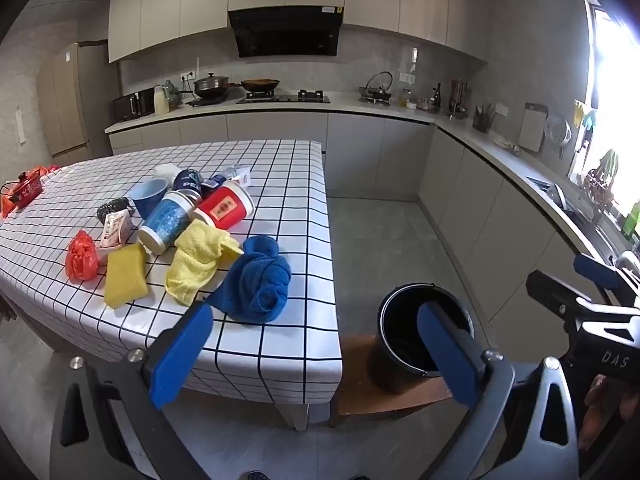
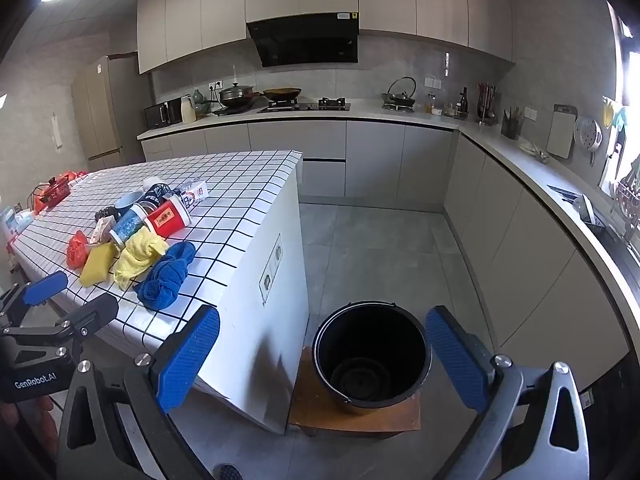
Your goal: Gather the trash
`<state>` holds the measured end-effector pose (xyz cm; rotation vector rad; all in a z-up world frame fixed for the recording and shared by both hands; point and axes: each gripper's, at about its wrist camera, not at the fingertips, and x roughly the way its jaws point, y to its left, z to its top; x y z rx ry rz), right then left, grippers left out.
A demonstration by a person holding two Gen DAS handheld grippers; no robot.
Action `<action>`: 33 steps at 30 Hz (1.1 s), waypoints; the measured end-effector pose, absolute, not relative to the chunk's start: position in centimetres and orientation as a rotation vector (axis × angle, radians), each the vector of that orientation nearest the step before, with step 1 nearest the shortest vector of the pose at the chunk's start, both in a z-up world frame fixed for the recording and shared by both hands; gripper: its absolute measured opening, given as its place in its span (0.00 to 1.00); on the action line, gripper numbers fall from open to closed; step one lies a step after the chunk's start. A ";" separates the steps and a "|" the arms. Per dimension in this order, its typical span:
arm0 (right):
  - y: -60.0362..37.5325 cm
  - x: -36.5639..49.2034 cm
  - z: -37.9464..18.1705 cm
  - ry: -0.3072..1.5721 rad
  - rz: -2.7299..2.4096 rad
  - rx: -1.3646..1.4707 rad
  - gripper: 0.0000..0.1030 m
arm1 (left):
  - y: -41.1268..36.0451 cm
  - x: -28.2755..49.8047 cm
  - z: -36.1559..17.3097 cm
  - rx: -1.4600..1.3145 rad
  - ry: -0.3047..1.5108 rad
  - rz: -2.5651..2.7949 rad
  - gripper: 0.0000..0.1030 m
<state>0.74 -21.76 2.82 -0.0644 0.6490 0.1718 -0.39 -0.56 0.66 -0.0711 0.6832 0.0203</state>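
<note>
Nothing is picked up yet. Both tongs, the left gripper (image 1: 316, 344) and right gripper (image 2: 322, 354), are wide apart and empty. The trash (image 1: 168, 216) lies in a pile at the left, on the table (image 1: 280, 184). The bucket (image 2: 370, 354) waits at the bottom middle. Next, I think, reach left and pinch one piece.

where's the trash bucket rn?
Black bucket stands on a low wooden stool on the floor, beside the table's right end, centred in the right wrist view.
</note>
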 end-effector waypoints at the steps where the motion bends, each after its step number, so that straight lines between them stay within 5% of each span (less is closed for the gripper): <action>1: -21.8 0.7 2.9 0.649 0.172 -0.066 1.00 | -0.6 -0.4 0.7 -0.073 0.683 0.020 1.00; 33: -22.2 1.2 3.3 0.644 0.172 -0.061 1.00 | -1.2 0.2 0.9 -0.058 0.678 0.014 1.00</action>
